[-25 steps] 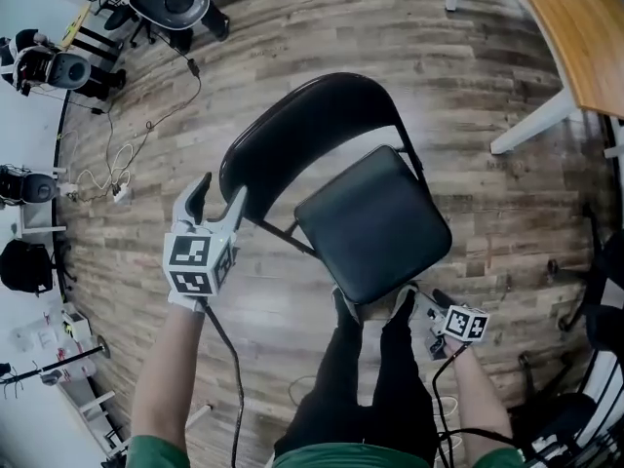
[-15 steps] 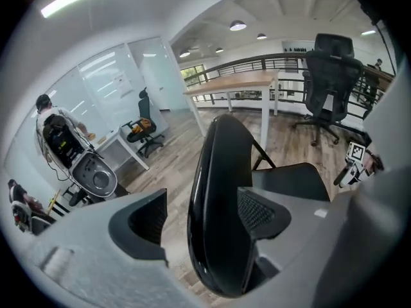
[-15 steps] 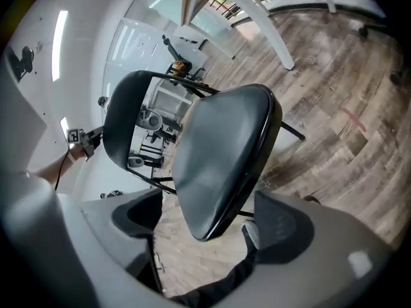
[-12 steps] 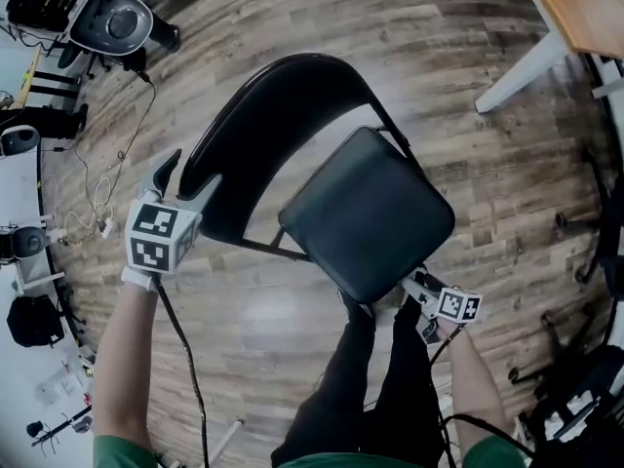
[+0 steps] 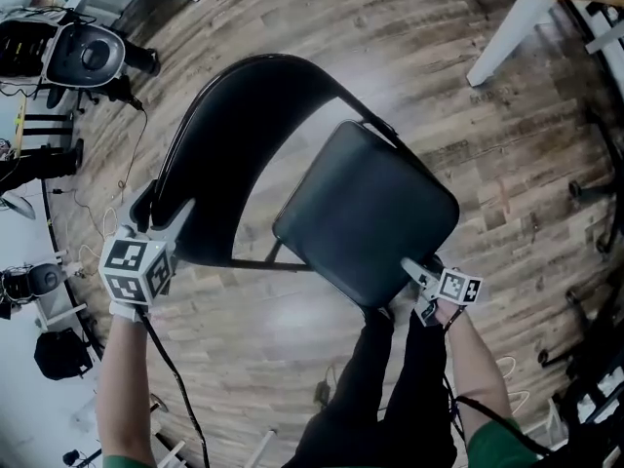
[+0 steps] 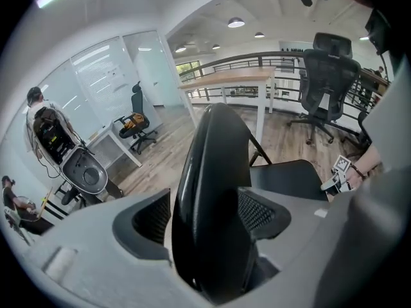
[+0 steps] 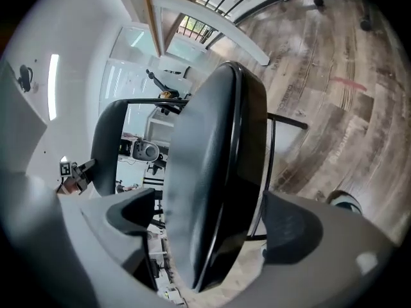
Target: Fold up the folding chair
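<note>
Nearby, folding chair (image 5: 366, 213), black machine (image 5: 86, 55), table leg (image 5: 507, 22)

The left gripper (image 5: 164, 211) reached out on a bare left forearm (image 5: 122, 378), tilted downward. Its jaws had just been opening and stood wide, with the chair backrest (image 6: 212, 191) between them (pads not pressing). The right gripper (image 5: 419, 273) sat low on the right forearm (image 5: 475, 359). Its jaws had likewise just been opening, and the chair seat (image 7: 212, 172) edge lay between them, unclamped.
</note>
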A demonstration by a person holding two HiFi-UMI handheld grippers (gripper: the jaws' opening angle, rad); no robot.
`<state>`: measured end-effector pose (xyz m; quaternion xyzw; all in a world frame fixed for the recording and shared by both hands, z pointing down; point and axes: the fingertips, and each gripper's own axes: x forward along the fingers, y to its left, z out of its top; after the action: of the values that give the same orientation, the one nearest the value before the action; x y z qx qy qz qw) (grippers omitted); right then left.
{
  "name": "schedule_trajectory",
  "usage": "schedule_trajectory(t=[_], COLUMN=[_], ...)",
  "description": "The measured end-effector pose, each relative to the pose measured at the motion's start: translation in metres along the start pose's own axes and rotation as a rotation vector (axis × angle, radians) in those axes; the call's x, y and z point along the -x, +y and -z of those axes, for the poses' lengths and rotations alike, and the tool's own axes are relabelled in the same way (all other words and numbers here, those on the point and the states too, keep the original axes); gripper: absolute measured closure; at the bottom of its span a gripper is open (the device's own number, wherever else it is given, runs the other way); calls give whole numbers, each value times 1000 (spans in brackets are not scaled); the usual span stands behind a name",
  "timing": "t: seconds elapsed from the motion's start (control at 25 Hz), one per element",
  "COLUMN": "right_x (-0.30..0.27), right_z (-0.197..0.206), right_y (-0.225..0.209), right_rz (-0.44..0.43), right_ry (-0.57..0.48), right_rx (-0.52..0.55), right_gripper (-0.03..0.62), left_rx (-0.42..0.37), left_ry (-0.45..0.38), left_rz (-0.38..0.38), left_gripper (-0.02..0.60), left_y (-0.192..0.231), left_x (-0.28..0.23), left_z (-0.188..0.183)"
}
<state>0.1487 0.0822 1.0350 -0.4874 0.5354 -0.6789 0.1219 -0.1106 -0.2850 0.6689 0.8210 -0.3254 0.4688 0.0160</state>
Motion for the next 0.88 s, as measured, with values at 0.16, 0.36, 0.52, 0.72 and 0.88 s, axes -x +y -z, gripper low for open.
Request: schedule_trajectory(t=[0.16, 0.36, 0.52, 0.72, 0.88], right_x=[-15, -31, -40, -37, -37], right_z=[2, -2, -10, -8, -12], right_y=[-9, -16, -13, -11, 9], right_rz=[-21, -13, -2, 14, -7], right_ry=[-15, -48, -87, -88, -91], right_rx=[-33, -67, -120, -128, -117], right_gripper=[80, 80, 83, 86, 86], left_rx=[-16, -12, -13, -6, -31], left_ry=[20, 37, 40, 58, 31], left_rz=[35, 22, 6, 14, -22], left_gripper=[247, 247, 247, 247, 249], left_y=[-9, -10, -8, -8, -7], left_x=[-8, -15, -16, -11, 2], left_z=[-1, 2, 4, 4, -2])
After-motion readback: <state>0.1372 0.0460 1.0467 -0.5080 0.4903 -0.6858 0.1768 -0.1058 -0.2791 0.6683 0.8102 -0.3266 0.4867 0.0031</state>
